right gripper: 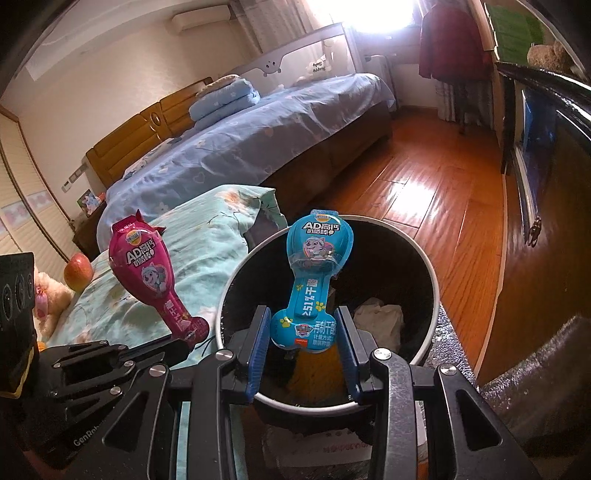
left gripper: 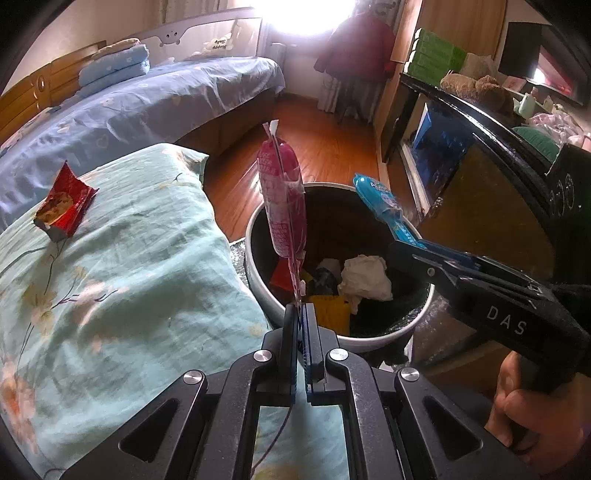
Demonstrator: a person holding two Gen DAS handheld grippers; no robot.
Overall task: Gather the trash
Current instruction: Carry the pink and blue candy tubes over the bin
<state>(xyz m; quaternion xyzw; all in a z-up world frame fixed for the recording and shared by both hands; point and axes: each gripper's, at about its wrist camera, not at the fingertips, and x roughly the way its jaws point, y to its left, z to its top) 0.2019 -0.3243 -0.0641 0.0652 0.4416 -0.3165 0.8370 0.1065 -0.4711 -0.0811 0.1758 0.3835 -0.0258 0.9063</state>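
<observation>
both wrappers held above the bin (right gripper: 436, 295) rim.

Wooden floor (right gripper: 424, 192) carrying a white bin (left gripper: 266, 291) and a bed (left gripper: 155, 99), floral pillow (left gripper: 129, 258) beside the bin, red wrapper (left gripper: 64, 203) lying on the pillow

A bed (right gripper: 258, 125) with a blue sheet and a wooden headboard (right gripper: 147, 133) stood along the far wall. Glaring daylight poured through the window (right gripper: 369, 14) beyond its foot. Glossy wooden floorboards (right gripper: 424, 177) caught the light. A dark cabinet (left gripper: 480, 155) lined the right side.
</observation>
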